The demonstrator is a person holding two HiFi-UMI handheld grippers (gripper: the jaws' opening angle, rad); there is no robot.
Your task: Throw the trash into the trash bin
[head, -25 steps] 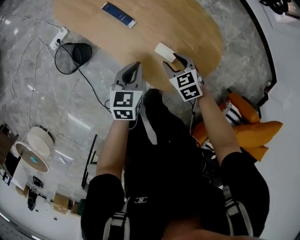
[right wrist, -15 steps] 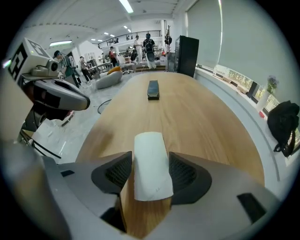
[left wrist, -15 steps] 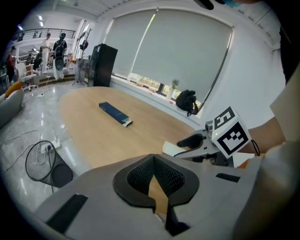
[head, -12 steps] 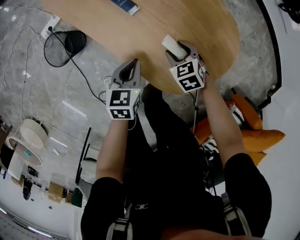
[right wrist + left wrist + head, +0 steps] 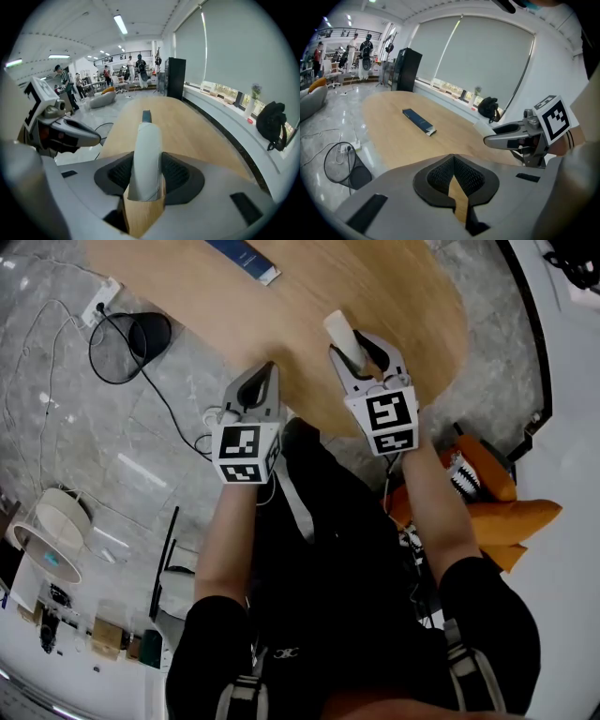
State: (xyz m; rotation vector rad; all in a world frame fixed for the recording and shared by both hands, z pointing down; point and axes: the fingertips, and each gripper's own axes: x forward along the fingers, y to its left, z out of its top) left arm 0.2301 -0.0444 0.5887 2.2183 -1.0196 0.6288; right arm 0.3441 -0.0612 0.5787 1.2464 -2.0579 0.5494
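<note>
A white paper tube (image 5: 339,332) stands tilted over the near edge of the wooden table (image 5: 281,324). My right gripper (image 5: 356,345) is shut on it. Its jaws have just been closing, and in the right gripper view both pads (image 5: 176,176) press the tube (image 5: 146,154). My left gripper (image 5: 264,373) hangs shut and holds nothing at the table's edge, left of the right one; only a thin slit shows between its pads (image 5: 440,176). The black wire trash bin (image 5: 141,338) stands on the floor to the left, also in the left gripper view (image 5: 344,164).
A flat dark blue box (image 5: 246,257) lies farther along the table (image 5: 393,131). A white power strip (image 5: 105,292) and black cable lie on the marble floor by the bin. Orange cushions (image 5: 506,512) sit to my right. A black backpack (image 5: 272,124) rests on the window ledge.
The right gripper has reached forward over the white tube, which lay on the table, and now has it between its jaws. The left gripper has sunk a little.
</note>
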